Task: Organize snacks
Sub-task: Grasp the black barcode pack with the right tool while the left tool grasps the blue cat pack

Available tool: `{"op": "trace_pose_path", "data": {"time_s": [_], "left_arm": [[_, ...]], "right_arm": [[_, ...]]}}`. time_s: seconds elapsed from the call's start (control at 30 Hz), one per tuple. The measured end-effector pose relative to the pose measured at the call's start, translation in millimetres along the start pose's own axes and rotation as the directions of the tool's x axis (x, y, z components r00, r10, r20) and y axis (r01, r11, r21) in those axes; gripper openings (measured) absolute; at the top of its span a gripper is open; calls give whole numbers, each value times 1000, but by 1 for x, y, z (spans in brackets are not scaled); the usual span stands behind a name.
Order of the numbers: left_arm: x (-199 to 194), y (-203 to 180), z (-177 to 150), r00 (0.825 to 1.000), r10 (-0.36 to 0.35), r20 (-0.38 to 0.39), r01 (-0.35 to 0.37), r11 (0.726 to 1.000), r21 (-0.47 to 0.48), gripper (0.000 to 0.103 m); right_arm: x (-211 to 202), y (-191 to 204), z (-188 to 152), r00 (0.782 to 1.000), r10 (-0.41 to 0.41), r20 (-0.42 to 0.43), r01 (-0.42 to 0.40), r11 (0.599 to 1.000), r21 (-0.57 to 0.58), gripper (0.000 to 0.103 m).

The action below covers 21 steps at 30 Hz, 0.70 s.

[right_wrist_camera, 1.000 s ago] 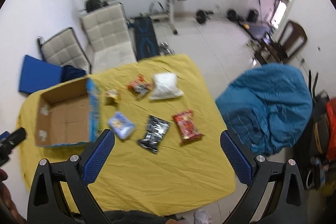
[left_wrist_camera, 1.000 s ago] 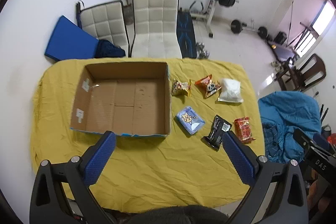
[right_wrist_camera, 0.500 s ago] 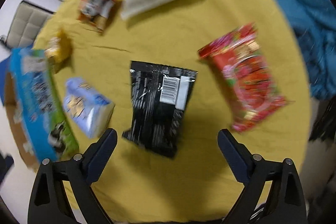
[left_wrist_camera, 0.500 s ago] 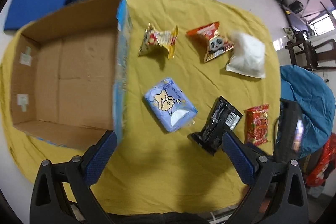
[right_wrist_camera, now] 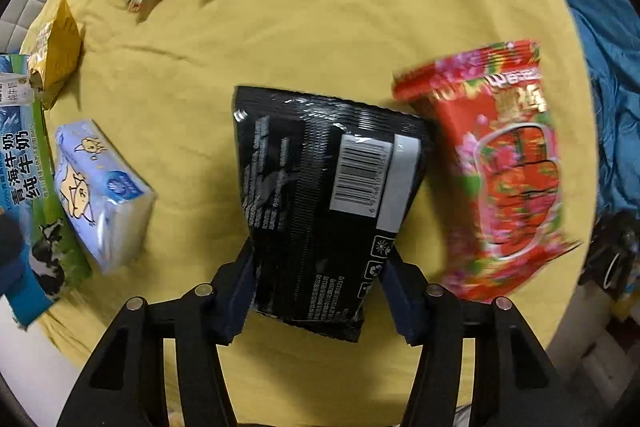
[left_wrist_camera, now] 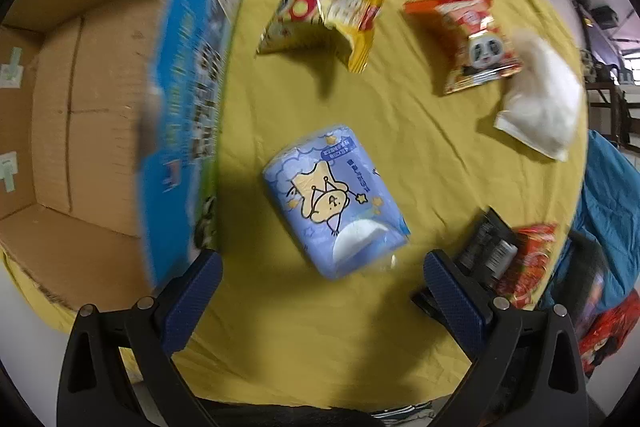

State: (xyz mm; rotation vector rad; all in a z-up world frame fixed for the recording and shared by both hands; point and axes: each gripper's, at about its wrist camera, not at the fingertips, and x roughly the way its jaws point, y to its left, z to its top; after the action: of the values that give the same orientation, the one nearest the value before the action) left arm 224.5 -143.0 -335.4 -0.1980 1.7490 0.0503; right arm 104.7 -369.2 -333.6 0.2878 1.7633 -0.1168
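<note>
Snacks lie scattered over a table under a yellow cloth (left_wrist_camera: 420, 147), and both hand-held grippers point down at them from close above. The right gripper (right_wrist_camera: 318, 275) has just been closing, and its blue pads now sit against the two long sides of a black packet (right_wrist_camera: 320, 195), which lies barcode-up on the cloth with its lower half between the jaws, so it looks clamped on that packet. Just to the right of it, with one corner touching or overlapping the black one, lies a red flowery packet (right_wrist_camera: 504, 167). The left gripper (left_wrist_camera: 320, 287) hangs with its jaws spread wide and nothing between the pads; a pale blue pack (left_wrist_camera: 334, 199) with a cartoon figure on it lies on the cloth just ahead of the gap, untouched. Beside that pack, to its left, stands an open cardboard box (left_wrist_camera: 80, 99) with a blue printed outer wall, and as far as I can see into it, only bare cardboard shows. Further off on the cloth sit a yellow crumpled packet (left_wrist_camera: 324, 15) near the box's far corner, an orange packet with a panda face (left_wrist_camera: 468, 39), and a white pouch (left_wrist_camera: 540, 107) just beside the panda one. Blue fabric (right_wrist_camera: 600, 67) is heaped past the table's right edge.
</note>
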Motion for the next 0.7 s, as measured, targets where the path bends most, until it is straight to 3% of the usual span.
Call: {"op": "trace_pose_path", "data": {"time_s": [0.13,0.33,0.53,0.6,0.67,0.7], "left_arm": [[18,-6,11,998,47,-31,-49,998,-45,103],[38,-30,17,994,67,-86,-71,997,-38,103],[78,-7,4,982,80,-170,-100,989,-111,103],[82,-3,3,987,72,-142,-87,991,-103,98],[81,-3,-1,992,62,-113,-71,994,-79,77],[80,-5,-5,993,52,-103,-59,996,-60,75]], "right_arm": [[-4,-4,-5,1000,-16,1,16,999,-29,59],[-9,0,-22,999,-31,27,31,999,-23,59],[-15,-7,-28,1000,-11,27,11,1000,-12,59],[-14,-9,-29,1000,-11,25,12,1000,-17,59],[-10,-5,-24,1000,-14,19,15,999,-32,58],[-9,-6,-25,1000,-17,15,17,999,-39,57]]}}
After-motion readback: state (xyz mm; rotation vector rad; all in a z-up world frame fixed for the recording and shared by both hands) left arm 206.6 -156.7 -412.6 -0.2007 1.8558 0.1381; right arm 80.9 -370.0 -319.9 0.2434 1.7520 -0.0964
